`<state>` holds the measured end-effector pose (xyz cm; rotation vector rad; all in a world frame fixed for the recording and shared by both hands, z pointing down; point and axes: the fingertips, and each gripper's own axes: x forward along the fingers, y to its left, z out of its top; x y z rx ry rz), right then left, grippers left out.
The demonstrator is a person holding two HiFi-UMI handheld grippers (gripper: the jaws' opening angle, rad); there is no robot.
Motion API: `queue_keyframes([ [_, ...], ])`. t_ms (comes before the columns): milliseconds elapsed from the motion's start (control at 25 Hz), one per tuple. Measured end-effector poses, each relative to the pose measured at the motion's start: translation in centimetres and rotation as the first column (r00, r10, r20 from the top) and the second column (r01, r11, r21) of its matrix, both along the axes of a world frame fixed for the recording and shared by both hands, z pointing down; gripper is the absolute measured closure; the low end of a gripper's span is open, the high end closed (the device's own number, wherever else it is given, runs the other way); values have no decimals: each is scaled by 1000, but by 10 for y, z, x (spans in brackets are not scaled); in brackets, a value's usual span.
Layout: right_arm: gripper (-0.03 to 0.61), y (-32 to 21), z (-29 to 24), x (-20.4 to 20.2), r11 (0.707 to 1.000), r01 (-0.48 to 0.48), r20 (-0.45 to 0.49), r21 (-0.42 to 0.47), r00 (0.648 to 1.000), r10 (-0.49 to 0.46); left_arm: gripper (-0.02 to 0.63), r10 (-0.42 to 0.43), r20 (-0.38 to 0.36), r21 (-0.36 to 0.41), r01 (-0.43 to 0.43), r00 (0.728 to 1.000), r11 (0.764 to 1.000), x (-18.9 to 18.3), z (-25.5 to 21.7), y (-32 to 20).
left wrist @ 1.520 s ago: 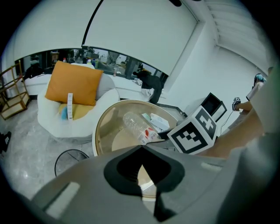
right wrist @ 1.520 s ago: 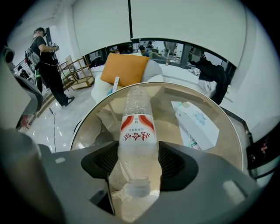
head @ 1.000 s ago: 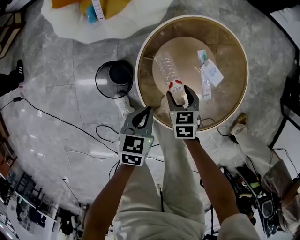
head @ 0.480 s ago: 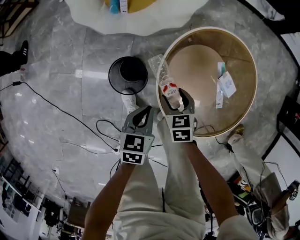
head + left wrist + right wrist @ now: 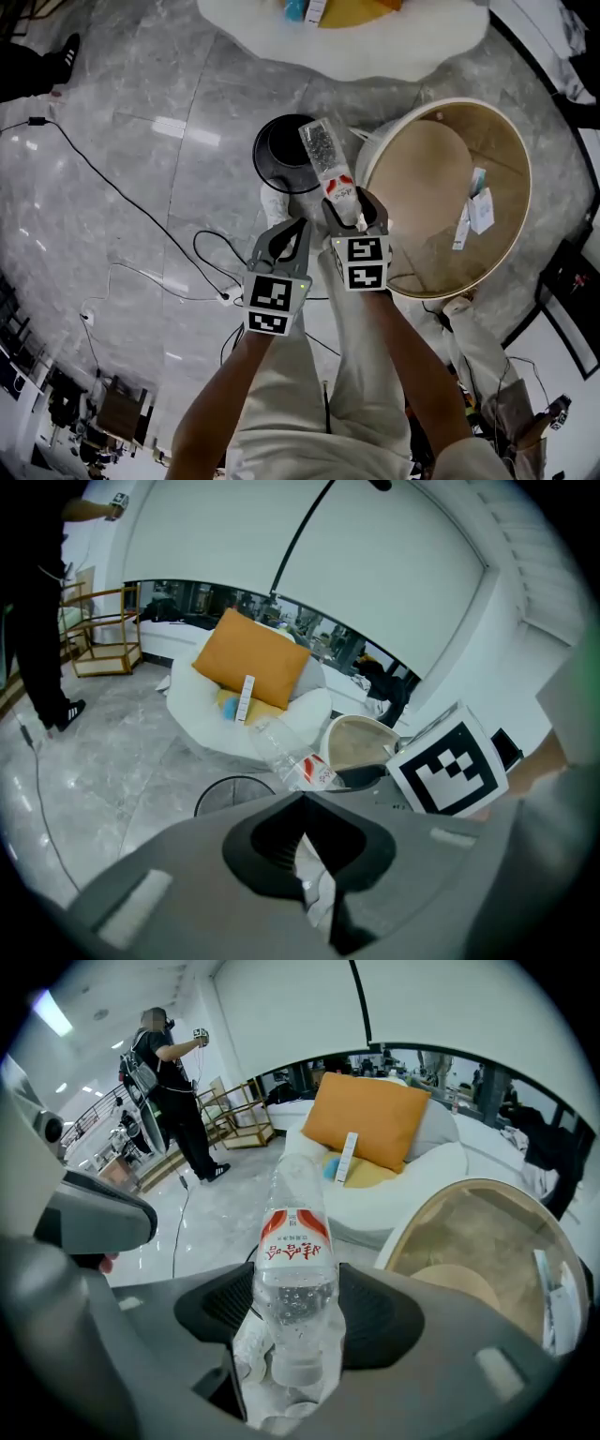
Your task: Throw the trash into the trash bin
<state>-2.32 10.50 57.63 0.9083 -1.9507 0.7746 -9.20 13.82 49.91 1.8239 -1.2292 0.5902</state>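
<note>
A grey marble floor (image 5: 141, 187) fills most of the head view, crossed by a thin black cable (image 5: 120, 184). At its top edge lies a white beanbag seat (image 5: 356, 47) with an orange cushion (image 5: 375, 1119) on it. To the right stands a round table (image 5: 506, 150) with a raised pale rim, and a few paper scraps (image 5: 476, 211) lie on its right side. Just left of the table sits the black trash bin (image 5: 279, 150), round and open at the top.

The person's two forearms reach forward from the bottom of the view, one tool in each hand, side by side and near each other.

The right gripper (image 5: 353, 204) is clamped on a clear plastic bottle (image 5: 326, 155) with a red and white label. Its jaws stand fairly wide, pressing the bottle from both sides at the neck end, with the white cap towards the gripper's camera. The body sticks out forward past the jaw tips. In the head view the bottle's far end overlaps the right edge of the bin's mouth, and the label end lies between bin and table.

The left gripper (image 5: 300, 223) is beside it and a little nearer the person. Its jaws meet at the tips with nothing between them; only a white shoe (image 5: 314, 878) shows through the gap behind the tips.
</note>
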Motion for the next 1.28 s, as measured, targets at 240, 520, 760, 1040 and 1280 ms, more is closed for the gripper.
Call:
queue_keyframes([
  [240,275,1,25,-35,999,21,-18,-44,1000,-22,614,-75,-14,-12,74,997,997,-38,12,6],
  [520,273,11,64,-59,992,5,-52,-125,999,-12,614,-125,-35,-31,123,992,992,-62,31,11],
  [760,273,16,100,-62,983,-10,-78,-181,997,-5,614,-158,-43,-47,156,987,987,-70,52,15],
  [1040,272,24,138,-54,977,-7,-127,-211,992,-20,614,-186,-51,-74,182,981,980,-73,76,28],
  [1280,272,38,172,-53,964,-9,-146,-266,989,-31,614,-198,-52,-102,192,979,976,-77,93,39],
])
